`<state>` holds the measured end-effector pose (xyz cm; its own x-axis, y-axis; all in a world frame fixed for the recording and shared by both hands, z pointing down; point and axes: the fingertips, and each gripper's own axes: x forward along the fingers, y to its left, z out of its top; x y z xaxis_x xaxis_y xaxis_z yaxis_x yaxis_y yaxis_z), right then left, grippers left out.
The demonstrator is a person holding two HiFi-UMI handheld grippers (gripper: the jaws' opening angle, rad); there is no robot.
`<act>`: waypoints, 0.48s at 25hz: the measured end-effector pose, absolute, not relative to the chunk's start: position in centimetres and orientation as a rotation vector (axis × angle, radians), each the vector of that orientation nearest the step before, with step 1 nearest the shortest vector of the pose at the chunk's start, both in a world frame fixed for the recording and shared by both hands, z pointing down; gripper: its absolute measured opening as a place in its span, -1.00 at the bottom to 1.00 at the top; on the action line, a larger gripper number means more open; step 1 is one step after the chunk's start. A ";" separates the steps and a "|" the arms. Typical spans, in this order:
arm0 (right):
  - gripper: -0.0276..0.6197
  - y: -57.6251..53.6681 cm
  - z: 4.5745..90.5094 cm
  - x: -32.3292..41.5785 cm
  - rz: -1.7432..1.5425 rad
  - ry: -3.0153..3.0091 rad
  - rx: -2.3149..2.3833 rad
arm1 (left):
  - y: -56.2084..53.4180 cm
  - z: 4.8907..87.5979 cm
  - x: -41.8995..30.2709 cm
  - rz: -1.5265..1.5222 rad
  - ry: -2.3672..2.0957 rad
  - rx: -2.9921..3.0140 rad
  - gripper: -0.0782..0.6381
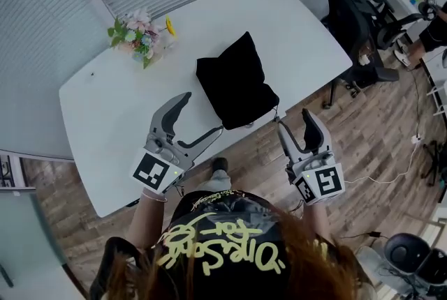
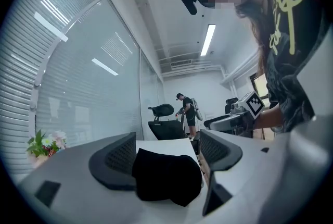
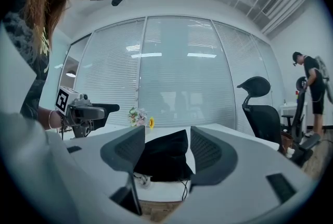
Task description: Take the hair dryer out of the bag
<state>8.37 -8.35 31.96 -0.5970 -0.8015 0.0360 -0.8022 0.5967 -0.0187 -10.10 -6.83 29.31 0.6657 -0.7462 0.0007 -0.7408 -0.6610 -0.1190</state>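
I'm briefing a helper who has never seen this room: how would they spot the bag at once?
Look at the large white table with rounded corners. Close to its near edge lies a soft black fabric bag. It is black and limp, unlike its one neighbour, a small bunch of pastel flowers, which sits apart nearer the far edge.

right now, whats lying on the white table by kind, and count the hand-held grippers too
black bag: 1
flower bouquet: 1
hand-held grippers, both open and empty: 2 (left hand-held gripper, right hand-held gripper)
total: 4
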 end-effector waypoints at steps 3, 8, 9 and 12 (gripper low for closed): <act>-0.12 -10.5 31.9 7.5 0.053 -2.782 1.408 | -9.1 29.5 -10.7 -0.075 1.229 -2.786 0.27; -0.12 -13.0 32.6 6.1 0.073 -2.756 1.405 | -12.4 32.1 -11.2 -0.136 1.202 -2.857 0.27; -0.12 -13.4 32.7 5.9 0.078 -2.752 1.408 | -12.9 32.5 -11.2 -0.150 1.195 -2.866 0.27; -0.12 -14.8 33.0 5.8 0.094 -2.742 1.422 | -14.3 33.4 -11.0 -0.158 1.161 -2.888 0.27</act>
